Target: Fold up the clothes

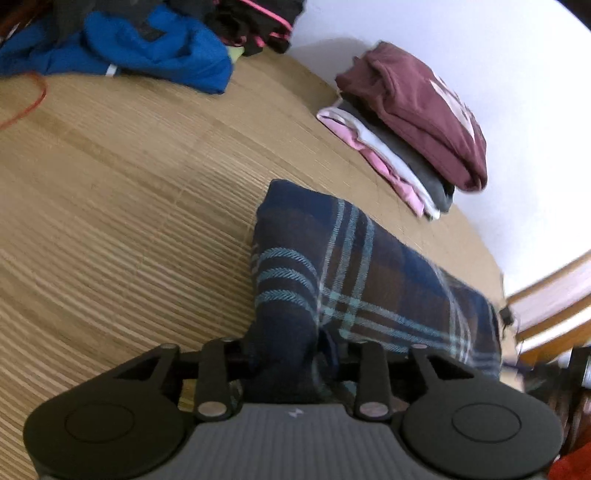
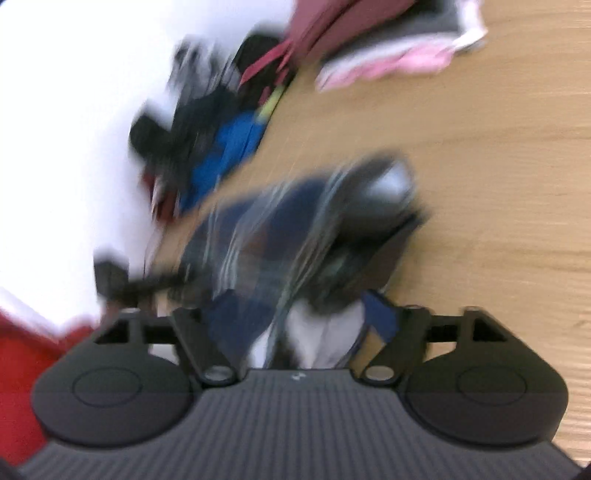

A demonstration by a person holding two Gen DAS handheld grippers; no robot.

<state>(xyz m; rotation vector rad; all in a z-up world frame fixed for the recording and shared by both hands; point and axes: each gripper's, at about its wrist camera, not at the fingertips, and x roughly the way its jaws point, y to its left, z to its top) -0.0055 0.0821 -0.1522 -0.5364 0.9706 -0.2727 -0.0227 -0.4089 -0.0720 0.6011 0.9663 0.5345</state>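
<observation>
1. Right now a folded navy, brown and teal plaid flannel garment (image 1: 369,280) lies on the woven straw-coloured bamboo mat (image 1: 129,221); it is the landmark for everything else.
2. At the plaid garment's near end, the left gripper (image 1: 291,354) has a dark fold of that cloth bunched between its fingers; the fingertips are buried in fabric, so I cannot tell whether they pinch it or sit loose around it.
3. Beyond the plaid garment, against the white wall (image 1: 480,55), sits a neat stack of folded clothes (image 1: 413,122): maroon on top, grey, white and pink beneath.
4. Far beyond the plaid garment, on its other side, a loose heap holds a bright blue fleece top (image 1: 155,48) and black clothing with pink trim (image 1: 255,22).
5. From the opposite end the right gripper (image 2: 306,332) faces the plaid garment (image 2: 258,236) through heavy blur; its linkage arms stand spread wide, with cloth bulging between them, yet no pad visibly presses on it.
6. Across the plaid garment from it, the left gripper (image 2: 376,206) shows as a dark smear.
</observation>
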